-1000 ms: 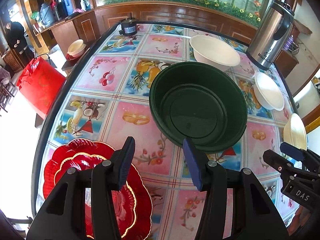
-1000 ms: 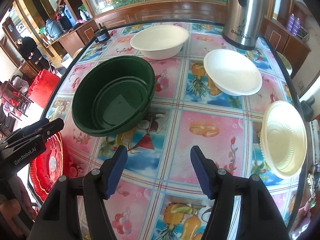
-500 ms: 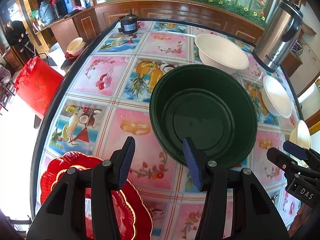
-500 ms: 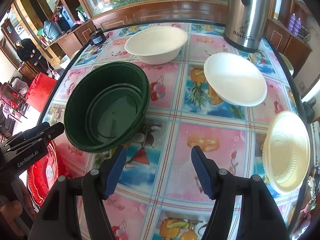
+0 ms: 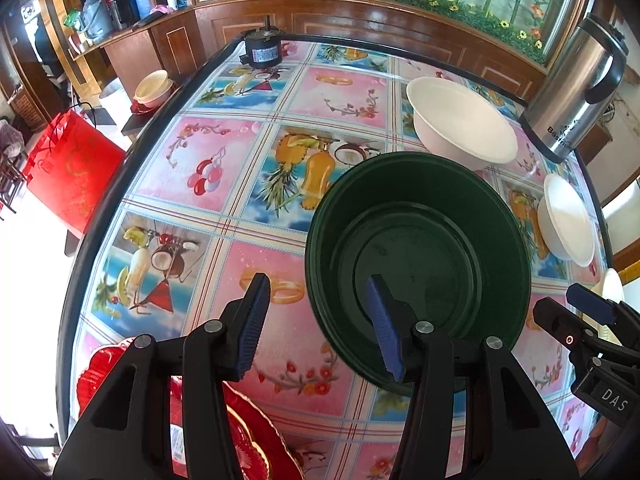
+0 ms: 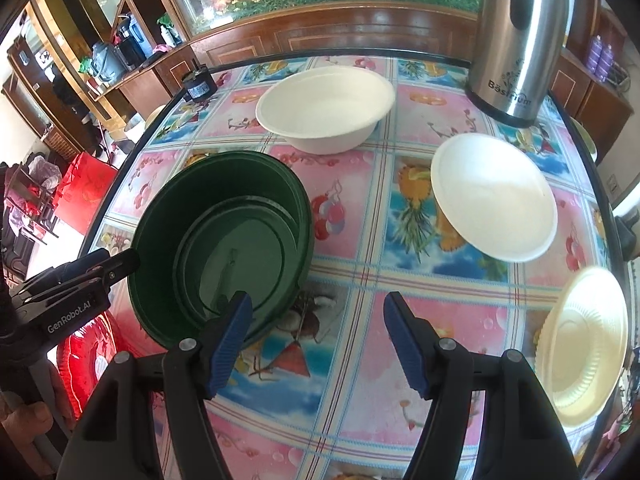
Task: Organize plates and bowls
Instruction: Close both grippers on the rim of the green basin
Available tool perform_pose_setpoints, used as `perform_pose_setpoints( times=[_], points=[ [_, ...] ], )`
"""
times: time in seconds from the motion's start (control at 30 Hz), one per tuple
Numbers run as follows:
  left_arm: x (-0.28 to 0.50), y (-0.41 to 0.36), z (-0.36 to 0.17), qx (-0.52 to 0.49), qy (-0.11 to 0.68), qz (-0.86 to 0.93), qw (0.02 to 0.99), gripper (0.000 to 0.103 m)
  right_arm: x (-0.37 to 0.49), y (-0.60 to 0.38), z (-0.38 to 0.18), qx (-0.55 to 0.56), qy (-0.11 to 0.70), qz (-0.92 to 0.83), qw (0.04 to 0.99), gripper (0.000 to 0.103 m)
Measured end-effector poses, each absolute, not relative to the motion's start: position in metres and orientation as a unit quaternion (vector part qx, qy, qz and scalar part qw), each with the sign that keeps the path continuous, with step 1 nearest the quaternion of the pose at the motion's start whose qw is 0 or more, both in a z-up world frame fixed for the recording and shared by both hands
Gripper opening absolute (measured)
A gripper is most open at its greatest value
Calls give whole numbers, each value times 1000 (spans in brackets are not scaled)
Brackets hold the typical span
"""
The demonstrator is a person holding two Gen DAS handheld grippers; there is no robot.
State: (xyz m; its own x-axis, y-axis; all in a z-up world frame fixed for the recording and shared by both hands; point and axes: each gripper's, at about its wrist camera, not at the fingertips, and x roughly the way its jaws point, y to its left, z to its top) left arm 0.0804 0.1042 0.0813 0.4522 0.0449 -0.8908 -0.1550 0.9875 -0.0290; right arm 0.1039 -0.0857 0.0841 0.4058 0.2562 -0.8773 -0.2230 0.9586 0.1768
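Both tongs are spread apart and hold nothing. Left tongs (image 5: 316, 320) straddle the near rim of the green bowl (image 5: 420, 256) (a smaller green one sits nested inside), one finger over its wall. Right tongs (image 6: 318, 336) hover above the table (image 6: 360, 320), the green bowl at ten o'clock, a white bowl (image 6: 326, 110) at twelve, a cream plate (image 6: 582, 346) at three.

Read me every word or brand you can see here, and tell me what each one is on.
"GenRobot.AI": left hand-held gripper, on its body.
"DAS": right hand-held gripper, on its body.
Brand starting "Bös", rest unclear: steel kettle.
Label on the black motor: too small to read.
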Motion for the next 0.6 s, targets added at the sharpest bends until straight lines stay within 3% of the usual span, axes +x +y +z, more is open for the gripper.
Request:
perform_pose_setpoints(
  times=[0.6],
  points=[
    [99,102,65,-56,536,61,840,50,125,-78,73,12,536,149,831,70]
  ],
)
